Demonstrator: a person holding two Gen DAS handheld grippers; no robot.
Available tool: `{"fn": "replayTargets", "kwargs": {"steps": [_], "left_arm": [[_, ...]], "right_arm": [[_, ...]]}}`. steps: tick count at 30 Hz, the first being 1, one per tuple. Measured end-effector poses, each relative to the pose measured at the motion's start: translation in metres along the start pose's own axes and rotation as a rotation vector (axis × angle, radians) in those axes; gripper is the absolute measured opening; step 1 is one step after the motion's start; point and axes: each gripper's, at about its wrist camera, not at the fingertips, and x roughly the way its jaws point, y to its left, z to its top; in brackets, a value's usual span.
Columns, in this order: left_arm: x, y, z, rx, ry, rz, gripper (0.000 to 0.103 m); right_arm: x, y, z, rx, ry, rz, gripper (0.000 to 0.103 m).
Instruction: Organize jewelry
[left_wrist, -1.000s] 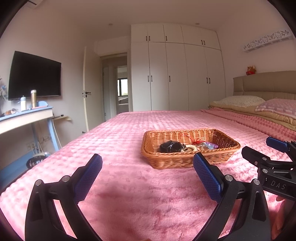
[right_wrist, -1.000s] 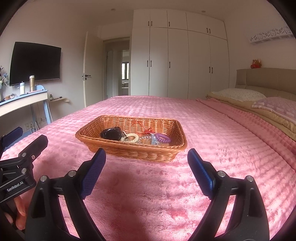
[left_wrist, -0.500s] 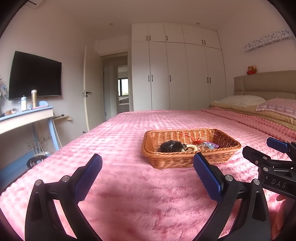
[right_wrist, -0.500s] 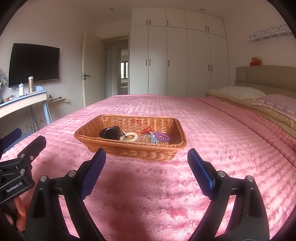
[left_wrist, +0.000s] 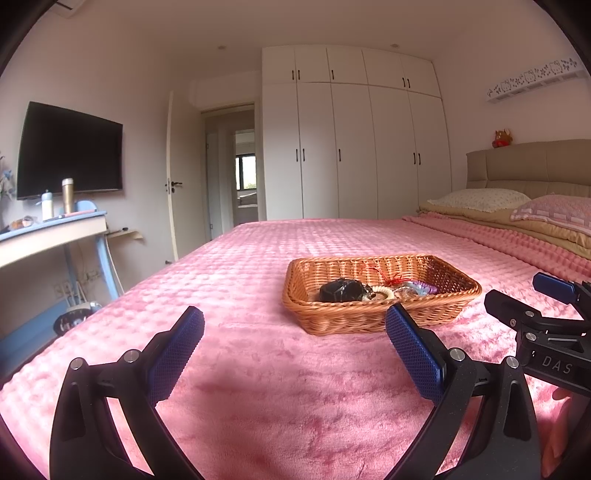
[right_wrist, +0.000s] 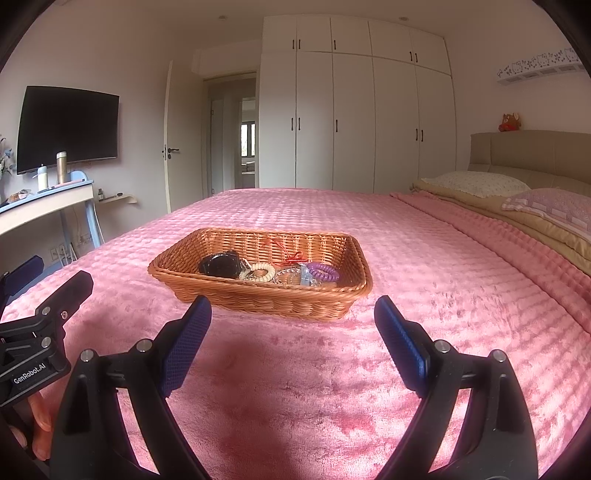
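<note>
Left gripper (left_wrist: 295, 332): jaws wide apart, holding nothing, above the blanket (left_wrist: 258, 387).
Right gripper (right_wrist: 293, 314): spread wide too, nothing between the pads.
Basket (right_wrist: 258, 299): on the blanket, ahead of both grippers, apart from them.
Jewelry (right_wrist: 271, 271): piled inside the basket (dark lump, cream ring, purple coil).

No change found on inspection. The black left gripper with blue ribbed pads (left_wrist: 294, 313) and its matching right gripper (right_wrist: 292, 302) stand exactly as a second ago, jaws equally wide. The rectangular woven wicker basket (right_wrist: 258, 295) on the pink plush bedspread (right_wrist: 443, 258), and the heaped jewelry (right_wrist: 273, 273) inside, have not shifted.
</note>
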Motion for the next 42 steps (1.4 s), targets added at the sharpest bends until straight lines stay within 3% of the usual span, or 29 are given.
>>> {"fn": "replayTargets", "kwargs": {"steps": [42], "left_arm": [[-0.0004,0.0003,0.0015,0.000,0.000,0.000,0.095]], "right_arm": [[0.0010,0.0001,0.0001,-0.003,0.001,0.000,0.088]]}}
